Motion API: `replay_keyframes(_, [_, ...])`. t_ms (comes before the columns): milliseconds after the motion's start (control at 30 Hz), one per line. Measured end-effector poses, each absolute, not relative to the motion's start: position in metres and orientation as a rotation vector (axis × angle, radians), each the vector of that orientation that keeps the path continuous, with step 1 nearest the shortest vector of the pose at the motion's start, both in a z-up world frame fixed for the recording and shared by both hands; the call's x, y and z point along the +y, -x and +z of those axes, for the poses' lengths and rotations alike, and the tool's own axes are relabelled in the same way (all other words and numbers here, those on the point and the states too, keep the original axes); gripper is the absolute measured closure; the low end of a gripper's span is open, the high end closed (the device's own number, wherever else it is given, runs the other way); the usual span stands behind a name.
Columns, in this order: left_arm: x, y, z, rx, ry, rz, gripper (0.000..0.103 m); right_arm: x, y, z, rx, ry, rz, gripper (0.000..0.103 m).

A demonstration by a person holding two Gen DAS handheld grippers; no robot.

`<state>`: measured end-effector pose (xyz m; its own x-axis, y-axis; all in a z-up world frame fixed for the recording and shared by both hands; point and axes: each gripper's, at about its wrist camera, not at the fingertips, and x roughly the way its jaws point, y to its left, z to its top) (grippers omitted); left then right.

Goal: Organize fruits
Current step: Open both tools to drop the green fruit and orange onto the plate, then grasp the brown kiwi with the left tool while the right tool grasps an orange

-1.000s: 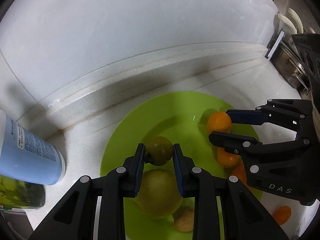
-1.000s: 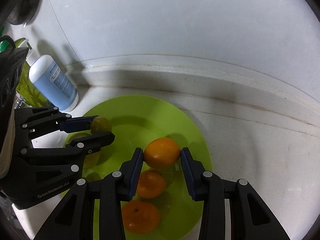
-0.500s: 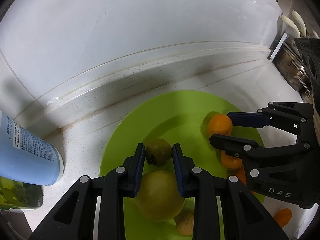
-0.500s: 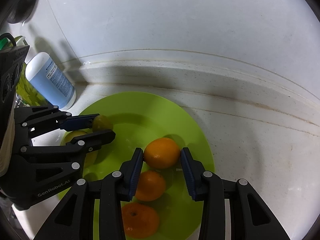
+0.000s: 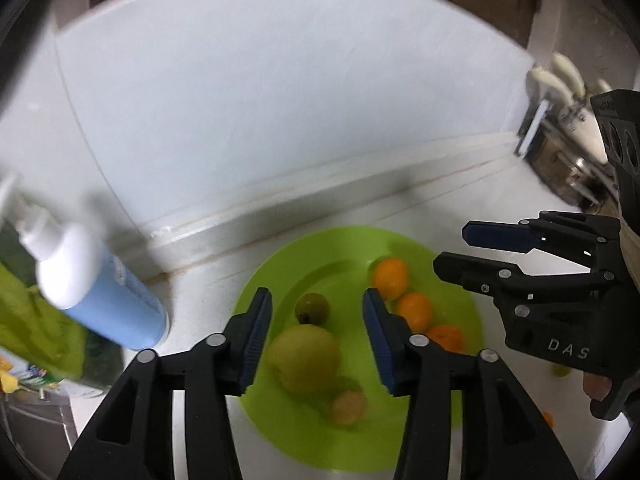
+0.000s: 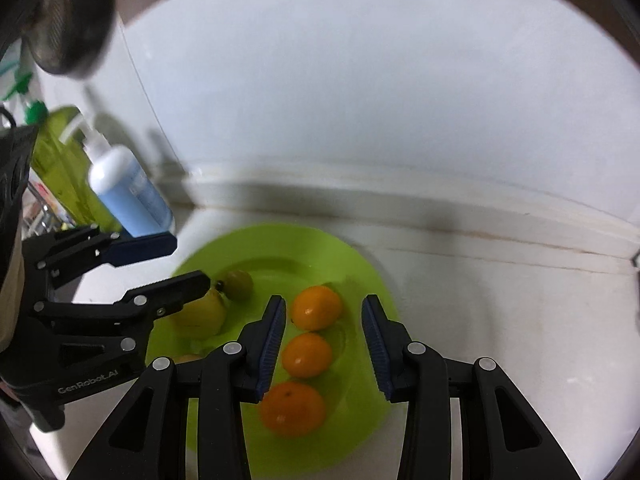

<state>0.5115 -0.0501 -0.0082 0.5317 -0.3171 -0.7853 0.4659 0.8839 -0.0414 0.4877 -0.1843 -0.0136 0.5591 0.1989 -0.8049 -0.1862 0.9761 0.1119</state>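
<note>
Currently holding the left tool spread wide and empty, hovering it over the left half of the green plate, directly above the small dark-green fruit and the large yellow-green fruit resting just near of it. Likewise holding the right tool spread and empty over the right half, straddling a near-to-far row of three oranges. Judging the plate contents as grouped by kind. Noting two blurred loose pieces lying on the desk, off the plate at near right: a small green piece and an orange piece. Judging the right tool as the nearer one, requiring a swing rightward and nearward, away from the plate.
</note>
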Motion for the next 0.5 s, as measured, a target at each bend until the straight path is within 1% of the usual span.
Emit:
replay_keyframes(100, [-0.052,-0.49,0.014,0.84,-0.178,-0.485,0.051,-0.188,-0.466,0.009,0.888,-0.022,0.211,0.062])
replay_keyframes(167, [-0.052,-0.476,0.026,0.807,-0.178,-0.488,0.048,-0.191,-0.448,0.025,0.844,-0.022,0.202,0.06])
replay_keyframes(200, [-0.051,-0.468,0.032,0.788,-0.177,-0.488,0.046,-0.191,-0.44,0.03,0.826,-0.02,0.196,0.056])
replay_keyframes(233, [-0.049,-0.461,0.037,0.772,-0.174,-0.492,0.046,-0.192,-0.43,0.038,0.802,-0.018,0.188,0.055])
replay_keyframes(400, [-0.048,-0.421,0.057,0.716,-0.173,-0.504,0.042,-0.196,-0.391,0.061,0.72,-0.006,0.139,0.055])
replay_keyframes(500, [-0.051,-0.397,0.064,0.679,-0.189,-0.507,0.041,-0.199,-0.368,0.068,0.683,-0.006,0.107,0.049])
